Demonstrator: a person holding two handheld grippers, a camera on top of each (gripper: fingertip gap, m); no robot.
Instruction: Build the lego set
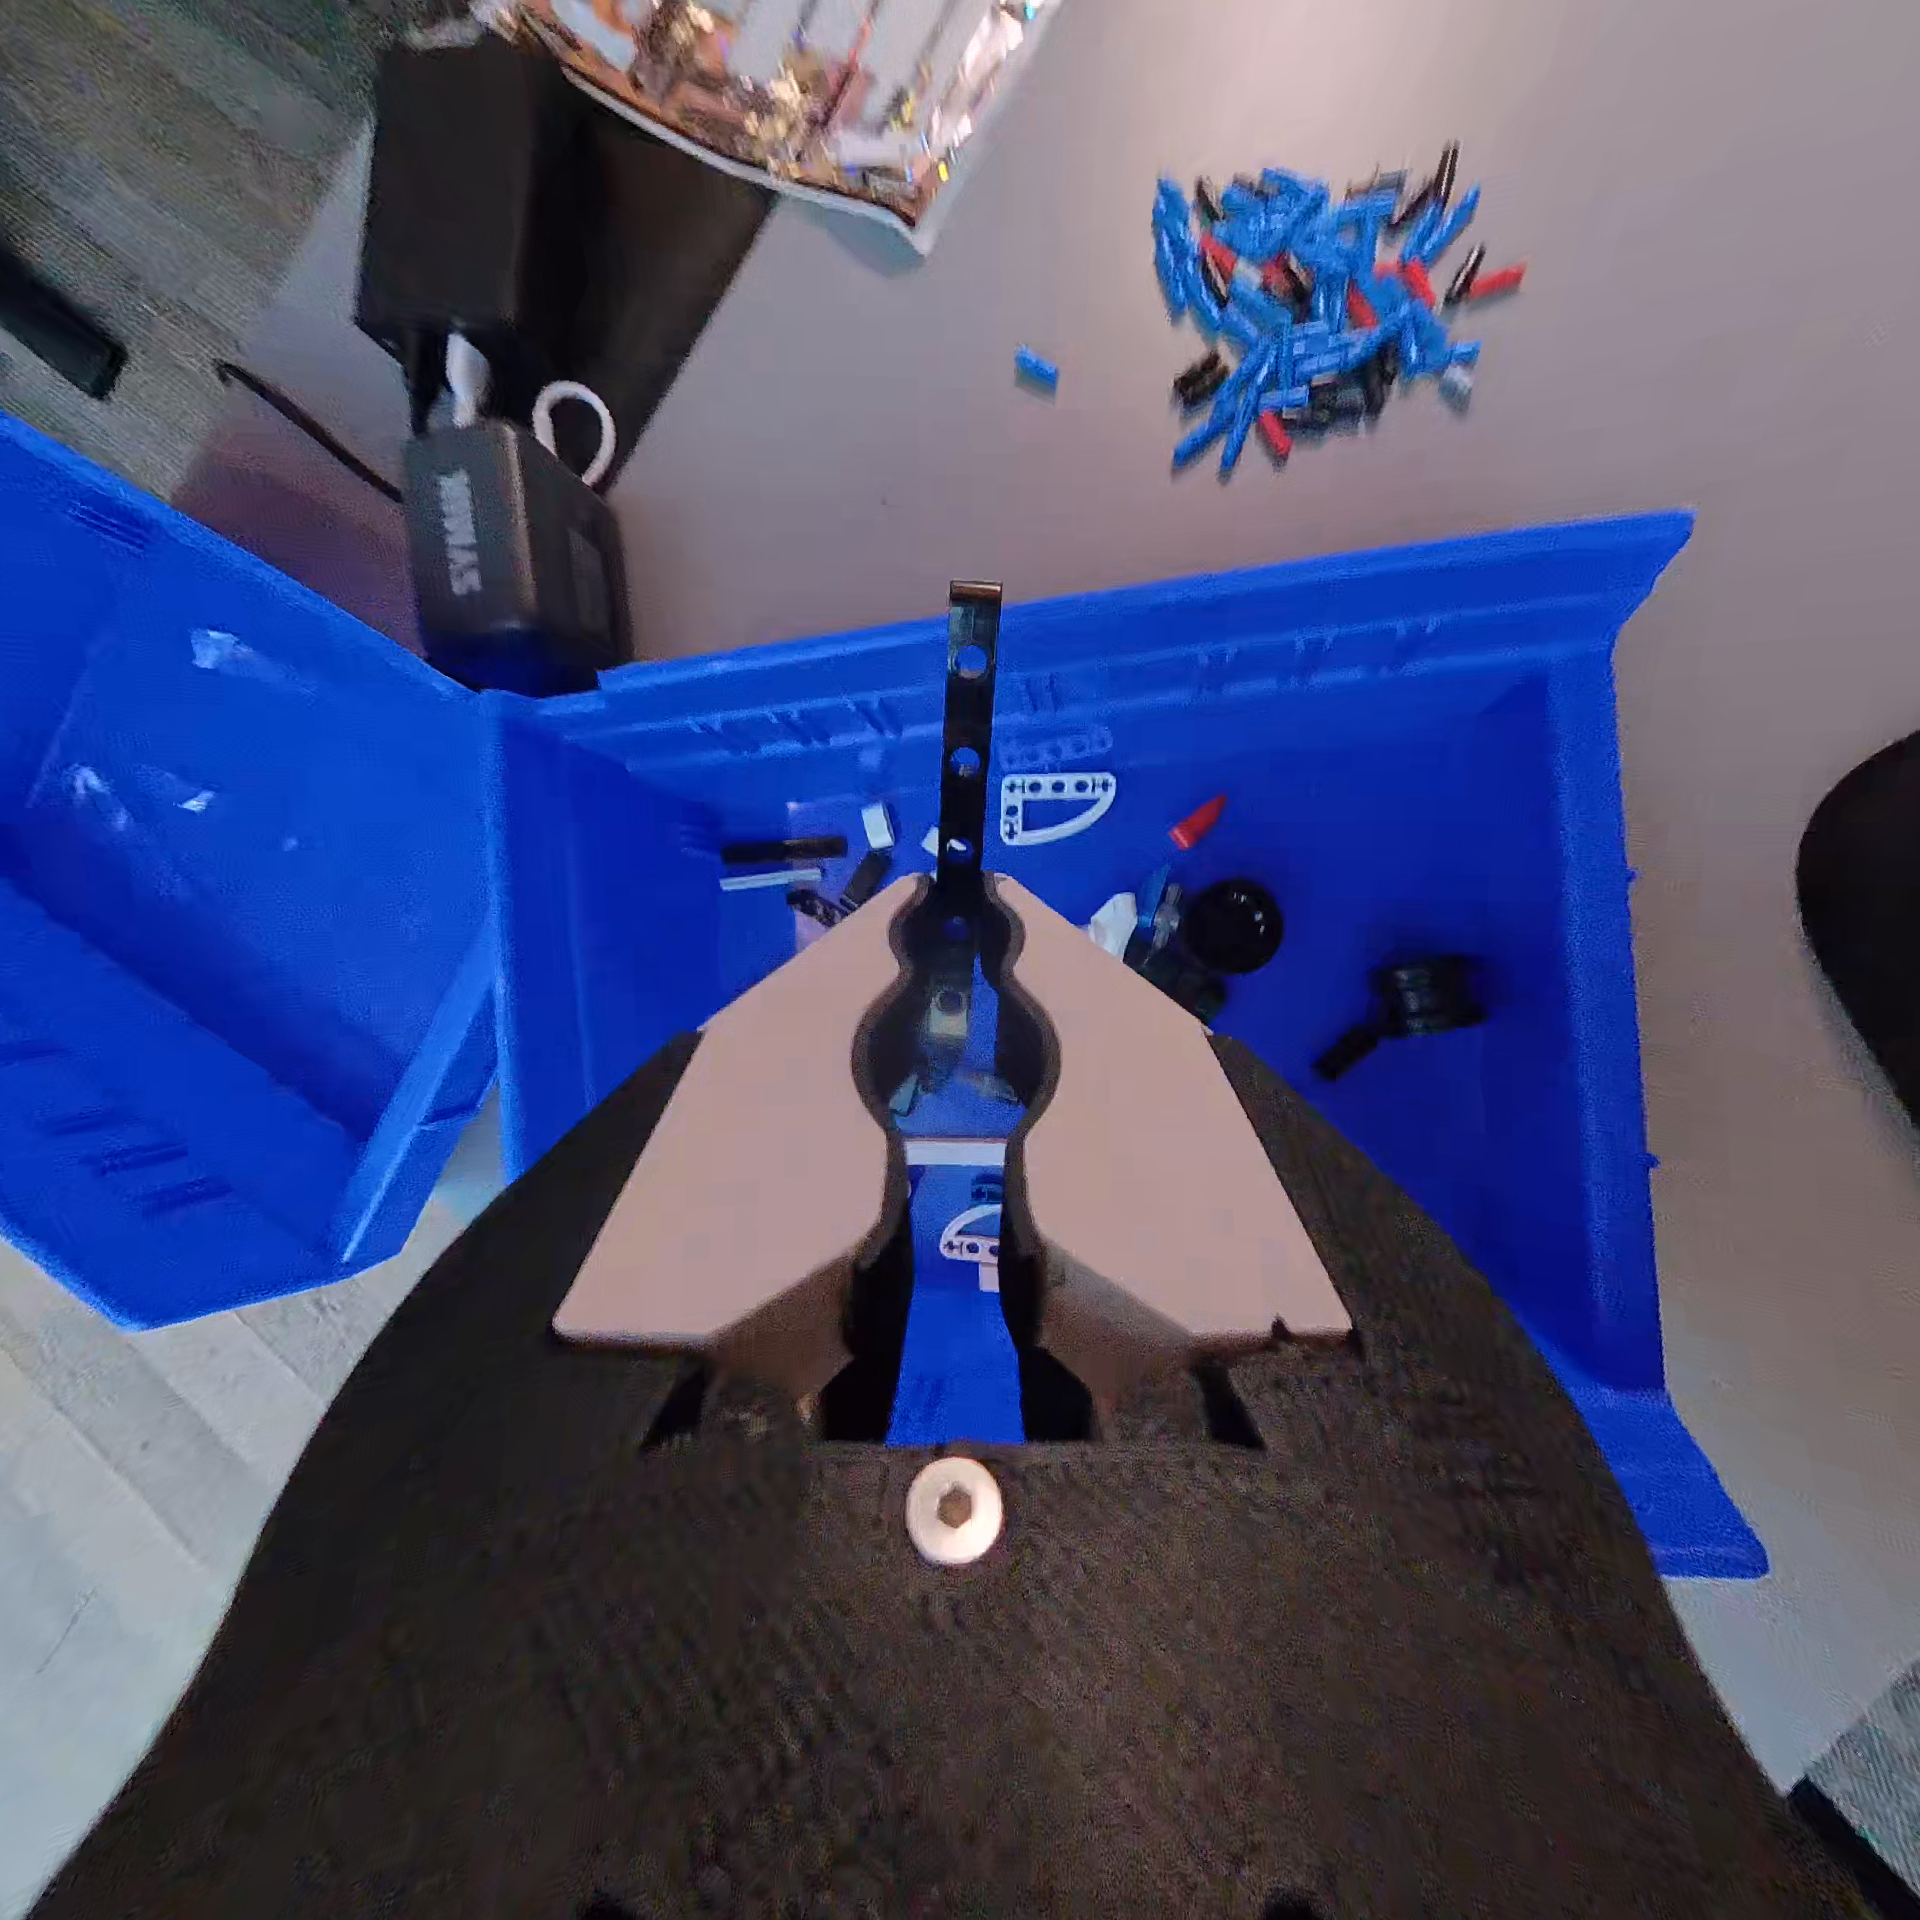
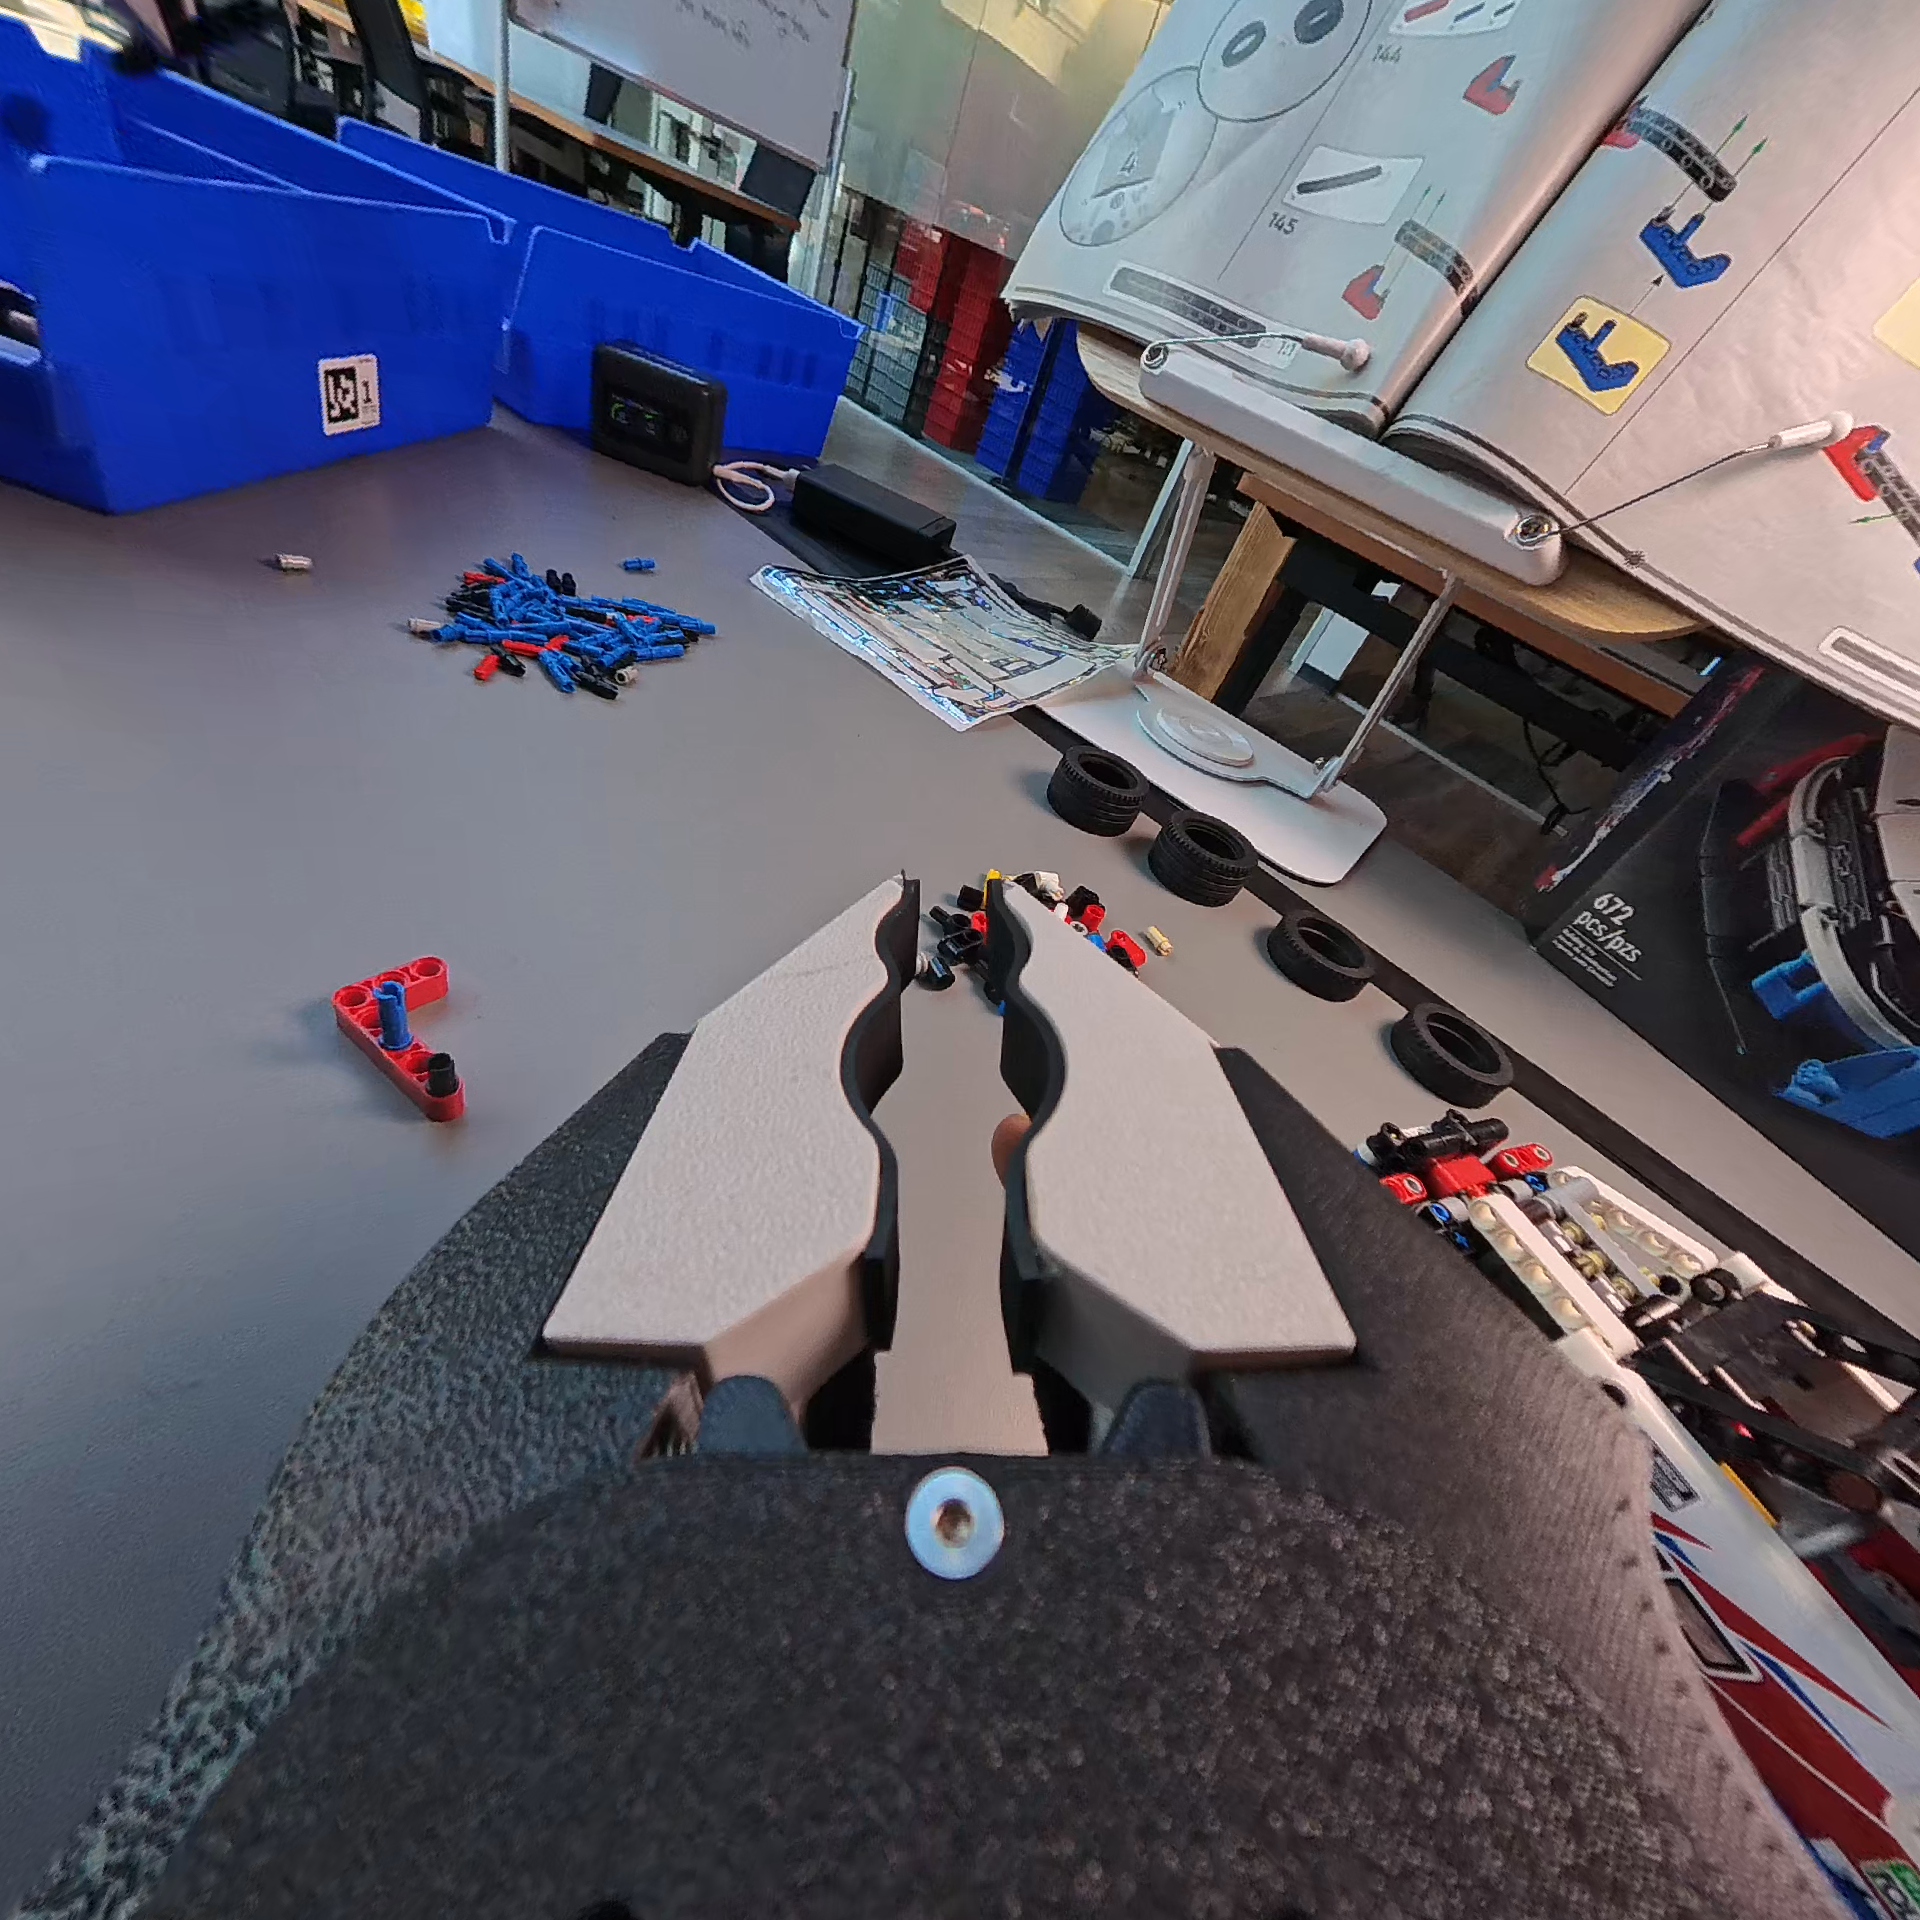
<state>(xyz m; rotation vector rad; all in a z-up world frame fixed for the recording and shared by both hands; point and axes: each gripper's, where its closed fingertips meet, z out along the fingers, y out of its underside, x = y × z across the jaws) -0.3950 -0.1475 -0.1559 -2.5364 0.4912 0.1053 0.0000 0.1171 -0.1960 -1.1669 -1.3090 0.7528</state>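
Grey counter (image 2: 260, 790) is still littered with loose pins (image 2: 566, 623) and tyres (image 2: 1202, 857); car (image 2: 1621, 1320) half-built. Left gripper (image 1: 961, 883) pinches a black beam (image 1: 968, 727) over the bin (image 1: 1455, 831), right gripper (image 2: 951, 894) jaws slightly spread, empty.

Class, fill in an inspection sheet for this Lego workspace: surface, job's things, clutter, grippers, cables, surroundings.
Surface: plain grey tabletop.
Job's things: long black holed Lego beam; open blue plastic bin with loose pieces; pile of blue, red and black pins; red L-shaped beam; four black rubber tyres; partly built white car model; open instruction booklet on a white stand.
Clutter: crinkled shiny sticker sheet.
Grippers: left gripper shut on the beam above the bin; right gripper open, empty.
Cables: white looped cable by a black box.
Surroundings: black Lego box.
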